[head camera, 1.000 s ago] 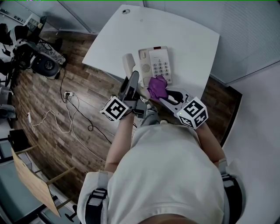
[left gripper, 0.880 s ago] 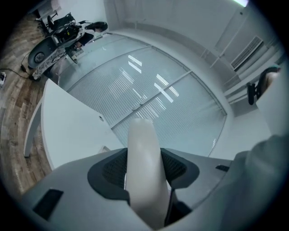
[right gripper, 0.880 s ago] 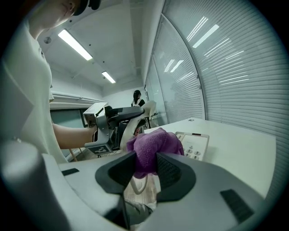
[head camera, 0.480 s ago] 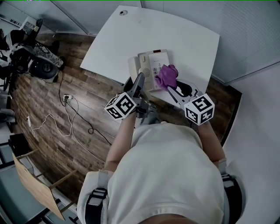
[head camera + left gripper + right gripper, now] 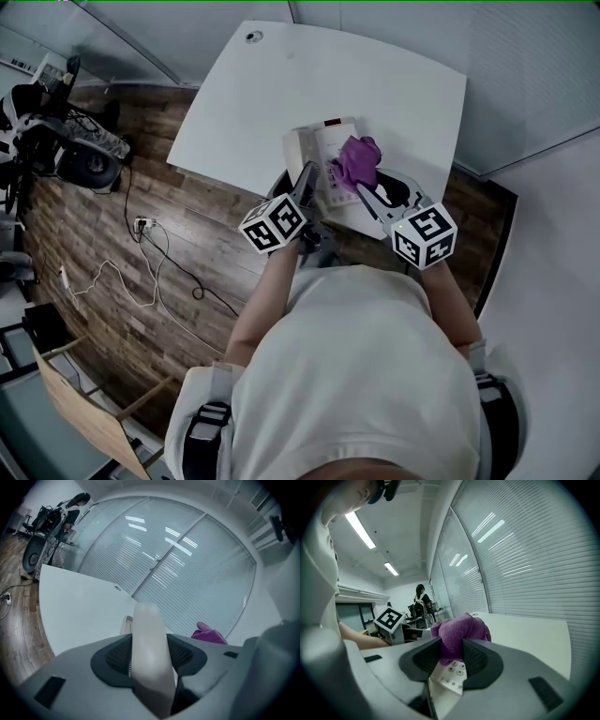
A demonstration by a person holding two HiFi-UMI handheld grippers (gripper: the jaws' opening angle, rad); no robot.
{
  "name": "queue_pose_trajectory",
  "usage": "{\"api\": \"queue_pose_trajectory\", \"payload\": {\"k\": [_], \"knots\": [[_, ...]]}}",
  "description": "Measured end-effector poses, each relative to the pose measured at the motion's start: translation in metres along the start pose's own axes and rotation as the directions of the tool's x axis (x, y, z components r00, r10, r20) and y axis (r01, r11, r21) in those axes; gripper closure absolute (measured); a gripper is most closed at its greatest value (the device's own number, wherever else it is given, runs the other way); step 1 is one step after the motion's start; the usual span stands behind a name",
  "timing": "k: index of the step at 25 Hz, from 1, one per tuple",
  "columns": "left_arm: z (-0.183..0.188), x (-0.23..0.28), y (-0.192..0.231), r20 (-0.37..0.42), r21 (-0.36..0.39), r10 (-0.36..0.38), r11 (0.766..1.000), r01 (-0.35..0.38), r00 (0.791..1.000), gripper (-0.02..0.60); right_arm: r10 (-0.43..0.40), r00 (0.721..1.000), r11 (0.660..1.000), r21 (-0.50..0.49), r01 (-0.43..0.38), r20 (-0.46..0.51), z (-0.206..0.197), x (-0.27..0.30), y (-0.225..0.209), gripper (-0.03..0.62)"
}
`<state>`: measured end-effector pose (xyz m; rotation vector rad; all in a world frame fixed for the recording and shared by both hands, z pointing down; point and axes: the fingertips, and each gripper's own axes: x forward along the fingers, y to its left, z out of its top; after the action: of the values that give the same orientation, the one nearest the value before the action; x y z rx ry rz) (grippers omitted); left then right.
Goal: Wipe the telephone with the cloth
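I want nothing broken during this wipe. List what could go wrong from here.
1. The smooth handset is pinched by the left gripper across only a narrow band, so it may slip out.
2. The telephone sits near the front edge of the table. A hard push with the cloth in the right gripper might slide it off.

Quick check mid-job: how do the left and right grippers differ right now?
The left gripper clamps the pale, rigid handset; the right gripper clamps the soft purple cloth. In the head view the left one sits at the left side of the telephone; the right one holds its cloth over the keypad. Both are shut on their loads.
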<state>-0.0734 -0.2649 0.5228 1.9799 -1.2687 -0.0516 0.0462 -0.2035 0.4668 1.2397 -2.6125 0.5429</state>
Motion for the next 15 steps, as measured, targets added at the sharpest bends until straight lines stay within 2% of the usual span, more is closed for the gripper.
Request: {"api": "queue_pose_trajectory", "payload": {"k": [12,15], "knots": [[-0.015,0.027,0.016,-0.077,0.078,0.075,0.995,-0.069,0.994,0.354,-0.014,1.0,1.0,0.024,0.014,-0.009,-0.003,0.012,-0.009,0.451],[-0.016,0.03,0.018,-0.087,0.077,0.085,0.994,-0.079,0.993,0.354,-0.014,1.0,1.0,0.027,0.015,-0.012,-0.002,0.014,-0.01,0.451]]}}
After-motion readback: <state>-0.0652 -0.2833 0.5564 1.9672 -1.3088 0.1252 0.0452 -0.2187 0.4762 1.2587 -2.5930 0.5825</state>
